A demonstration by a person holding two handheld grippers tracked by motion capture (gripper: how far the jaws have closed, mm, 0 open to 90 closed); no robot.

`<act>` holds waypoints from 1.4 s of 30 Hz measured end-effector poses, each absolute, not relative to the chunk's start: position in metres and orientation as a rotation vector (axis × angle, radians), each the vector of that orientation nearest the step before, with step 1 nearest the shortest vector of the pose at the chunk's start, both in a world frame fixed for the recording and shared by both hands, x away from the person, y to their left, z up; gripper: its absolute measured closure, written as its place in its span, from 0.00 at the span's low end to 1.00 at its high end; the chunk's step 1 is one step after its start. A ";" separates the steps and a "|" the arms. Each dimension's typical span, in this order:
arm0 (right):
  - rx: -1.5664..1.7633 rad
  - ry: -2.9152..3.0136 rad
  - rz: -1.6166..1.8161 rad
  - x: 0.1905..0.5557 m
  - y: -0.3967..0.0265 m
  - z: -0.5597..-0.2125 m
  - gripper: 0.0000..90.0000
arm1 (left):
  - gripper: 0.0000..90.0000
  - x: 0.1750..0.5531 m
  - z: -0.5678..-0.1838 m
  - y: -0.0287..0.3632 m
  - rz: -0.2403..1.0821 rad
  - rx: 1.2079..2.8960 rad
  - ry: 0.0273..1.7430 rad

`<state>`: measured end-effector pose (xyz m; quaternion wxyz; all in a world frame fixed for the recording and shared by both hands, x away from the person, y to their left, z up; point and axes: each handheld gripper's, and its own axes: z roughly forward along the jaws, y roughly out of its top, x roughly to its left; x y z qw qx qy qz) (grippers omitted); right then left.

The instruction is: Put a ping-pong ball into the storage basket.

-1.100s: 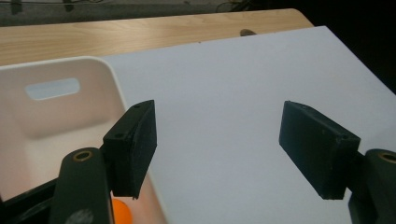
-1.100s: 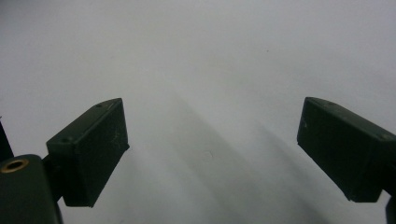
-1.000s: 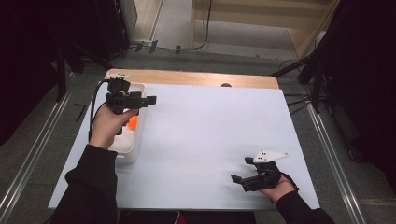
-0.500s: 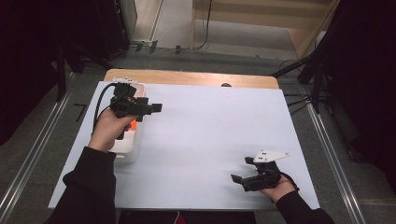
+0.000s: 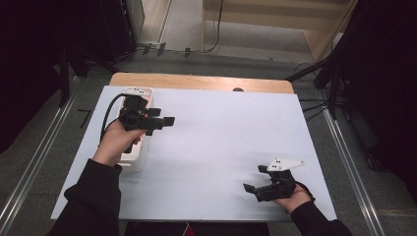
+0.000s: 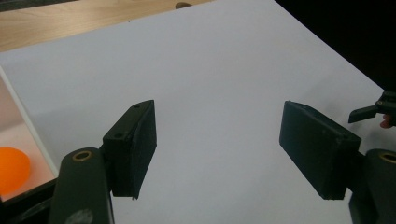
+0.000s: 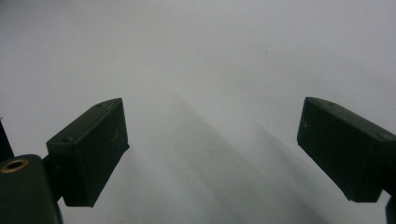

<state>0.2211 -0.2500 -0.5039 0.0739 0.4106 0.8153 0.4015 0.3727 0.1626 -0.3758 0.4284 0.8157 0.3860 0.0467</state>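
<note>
One orange ball (image 6: 13, 169) is seen in the single white tray (image 5: 139, 93). Both tools, left (image 6: 219, 140) and right (image 7: 212, 144), are held wide, empty.

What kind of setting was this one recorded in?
Probably a lab or recording studio: a white-covered table stands between dark curtains, with floor rails and loose cables on grey carpet.

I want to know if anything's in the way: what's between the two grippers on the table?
Nothing: the high view shows bare white table between the left gripper and the right gripper.
</note>
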 end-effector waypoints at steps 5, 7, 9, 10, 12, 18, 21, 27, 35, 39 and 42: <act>1.235 2.443 1.208 0.221 -0.251 -0.504 0.08 | 0.31 0.367 -0.378 0.163 0.109 2.034 0.941; 1.231 2.441 1.207 0.221 -0.250 -0.503 0.08 | 0.31 0.365 -0.379 0.163 0.105 2.031 0.943; 1.236 2.441 1.207 0.221 -0.250 -0.503 0.08 | 0.31 0.362 -0.380 0.162 0.097 2.035 0.939; 1.234 2.440 1.207 0.221 -0.250 -0.503 0.08 | 0.31 0.360 -0.381 0.161 0.104 2.035 0.936; 1.227 2.441 1.207 0.221 -0.250 -0.503 0.08 | 0.31 0.357 -0.382 0.160 0.108 2.044 0.925; 1.223 2.440 1.208 0.221 -0.251 -0.503 0.08 | 0.28 0.350 -0.385 0.157 0.113 2.063 0.898; 1.224 2.439 1.208 0.221 -0.250 -0.503 0.08 | 0.28 0.347 -0.388 0.156 0.103 2.059 0.887; 1.226 2.441 1.208 0.221 -0.251 -0.503 0.08 | 0.28 0.340 -0.392 0.155 0.096 2.070 0.863; 1.222 2.439 1.209 0.221 -0.251 -0.503 0.08 | 0.28 0.332 -0.399 0.152 0.110 2.062 0.841; 1.221 2.438 1.213 0.221 -0.251 -0.503 0.08 | 0.28 0.328 -0.402 0.153 0.103 2.048 0.839; 1.231 2.433 1.215 0.221 -0.251 -0.503 0.08 | 0.28 0.325 -0.405 0.153 0.101 2.057 0.826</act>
